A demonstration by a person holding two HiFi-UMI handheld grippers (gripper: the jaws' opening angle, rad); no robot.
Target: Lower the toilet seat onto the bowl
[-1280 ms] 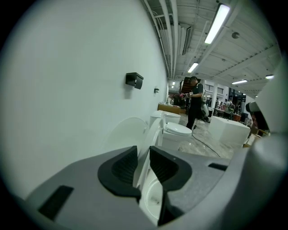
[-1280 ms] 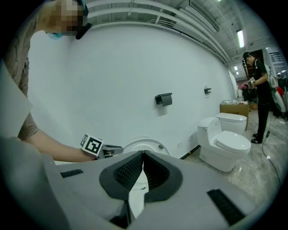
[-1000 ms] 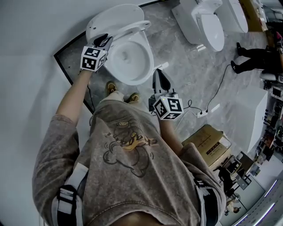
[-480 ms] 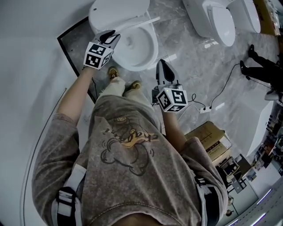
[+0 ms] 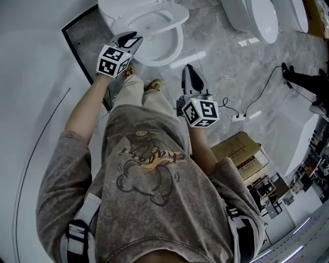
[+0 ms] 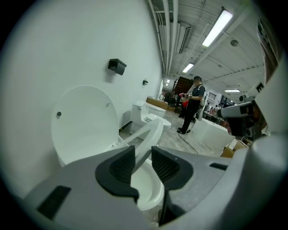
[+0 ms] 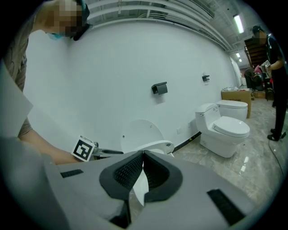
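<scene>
- Head view: a white ceramic toilet bowl (image 5: 174, 45) stands on the grey marble floor (image 5: 221, 61), at the floor's edge by the white wall.
- Its white oval toilet seat (image 5: 159, 18) is partly down, sitting over the bowl in front of the raised white lid (image 5: 110, 7).
- The left gripper (image 5: 131, 38) reaches to the seat's near left rim. The right gripper (image 5: 187, 72) hangs apart from the toilet, over the floor to the bowl's right.
- A brown cardboard box (image 5: 241, 159) lies on the floor behind the person.
- Left gripper view: the seat slopes upward from its hinge, its front edge clear of the bowl.
- The seat's rim runs through the gap between the dark ribbed fingers (image 6: 121, 166). The fingers are apart and opening, with space showing beside the rim.
- A second white toilet (image 6: 148, 116) stands further along the wall, and a person in dark clothes (image 6: 191, 108) stands beyond it.
- Right gripper view: the fingers (image 7: 128, 173) are together at the tips with nothing between them. The toilet with its tilted seat lies ahead.
</scene>
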